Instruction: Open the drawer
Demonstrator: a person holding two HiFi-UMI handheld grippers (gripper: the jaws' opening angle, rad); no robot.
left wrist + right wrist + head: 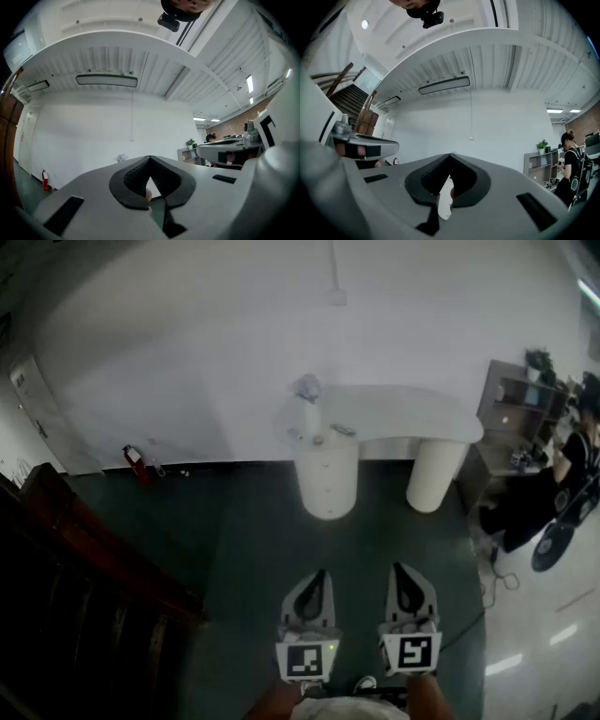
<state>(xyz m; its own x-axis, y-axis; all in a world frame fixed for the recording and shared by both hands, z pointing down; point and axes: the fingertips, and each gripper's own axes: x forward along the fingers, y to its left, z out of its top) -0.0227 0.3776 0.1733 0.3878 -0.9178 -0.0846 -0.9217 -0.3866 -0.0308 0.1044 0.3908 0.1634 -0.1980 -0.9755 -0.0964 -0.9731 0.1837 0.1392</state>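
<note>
I hold left gripper [316, 579] and right gripper [403, 573] clenched, both empty, well apart from the counter [412, 413].

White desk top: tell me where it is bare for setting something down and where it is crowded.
The desk top is bare from its middle to the right end, above the plain round leg. The left end, above the drawer pedestal, is crowded: a white crumpled object and small items.

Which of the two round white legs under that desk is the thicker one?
The left leg, below the cluttered end of the desk. It is clearly thicker than the slimmer right leg.
</note>
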